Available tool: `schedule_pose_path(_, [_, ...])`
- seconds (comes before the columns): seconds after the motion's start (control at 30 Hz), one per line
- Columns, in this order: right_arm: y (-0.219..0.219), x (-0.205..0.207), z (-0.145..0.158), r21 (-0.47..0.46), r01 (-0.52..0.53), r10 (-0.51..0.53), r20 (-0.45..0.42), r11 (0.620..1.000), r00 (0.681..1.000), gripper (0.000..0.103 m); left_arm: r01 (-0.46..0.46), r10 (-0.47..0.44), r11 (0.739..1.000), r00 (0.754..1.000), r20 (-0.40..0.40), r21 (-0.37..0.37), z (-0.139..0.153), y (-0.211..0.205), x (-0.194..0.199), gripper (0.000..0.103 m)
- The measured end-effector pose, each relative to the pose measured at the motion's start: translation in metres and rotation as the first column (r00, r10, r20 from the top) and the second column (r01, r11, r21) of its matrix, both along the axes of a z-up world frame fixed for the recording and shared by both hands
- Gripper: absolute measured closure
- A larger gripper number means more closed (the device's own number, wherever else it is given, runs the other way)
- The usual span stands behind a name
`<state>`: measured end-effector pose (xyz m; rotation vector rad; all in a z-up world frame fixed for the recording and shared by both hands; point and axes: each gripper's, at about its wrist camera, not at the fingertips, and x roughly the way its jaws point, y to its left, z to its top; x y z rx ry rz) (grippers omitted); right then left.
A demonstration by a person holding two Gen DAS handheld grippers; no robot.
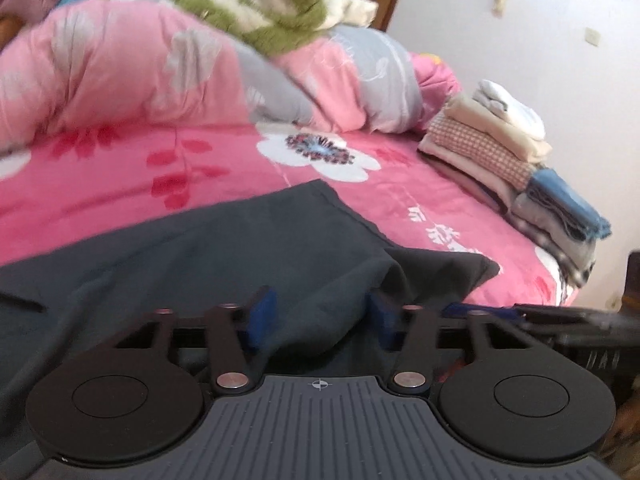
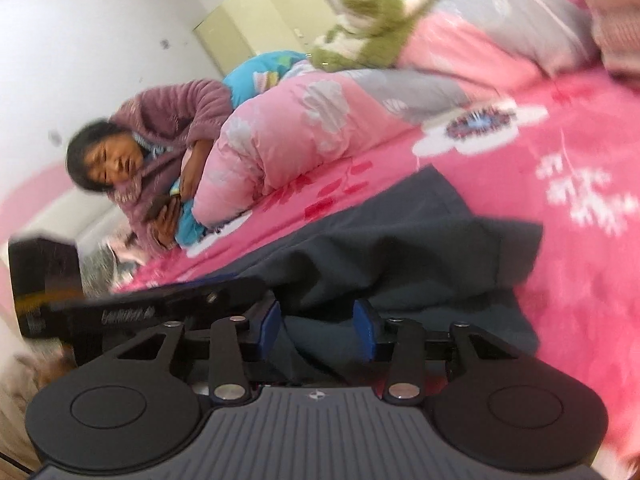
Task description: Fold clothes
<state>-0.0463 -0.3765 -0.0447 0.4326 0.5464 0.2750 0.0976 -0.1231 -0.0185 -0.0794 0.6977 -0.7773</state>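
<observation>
A dark grey garment (image 1: 200, 248) lies spread on the pink flowered bedsheet (image 1: 240, 168), with one corner folded over at the right. My left gripper (image 1: 322, 318) is open, and a raised fold of the garment bulges between its blue pads (image 1: 262, 316). In the right wrist view the same garment (image 2: 400, 240) lies in front of my right gripper (image 2: 318, 326). That gripper is also open, with cloth in the gap between its blue pads (image 2: 364, 326). The two grippers sit close together at the garment's near edge.
A stack of folded clothes (image 1: 500, 152) stands at the bed's right edge. A bunched pink and grey quilt (image 1: 120, 72) with a green plush toy (image 1: 280, 12) on it fills the far side. A person in a purple robe (image 2: 160, 148) lies at the bed's left end.
</observation>
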Motion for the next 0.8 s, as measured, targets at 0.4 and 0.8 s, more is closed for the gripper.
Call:
schedule_pose_path(0.4, [0.059,0.011,-0.011,-0.168,-0.254,0.27,0.084,0.953,0.959,0.099,-0.045,0.038,0.997,0.993,-0.11,-0.063,0.007,0.023,0.007,0.074])
schedule_pose_path(0.8, [0.067,-0.009,0.001,-0.097,-0.336,0.347,0.15,0.937,0.926,0.103,-0.064,0.053,0.994,0.99,-0.127,-0.084,0.014,0.034,0.007,0.074])
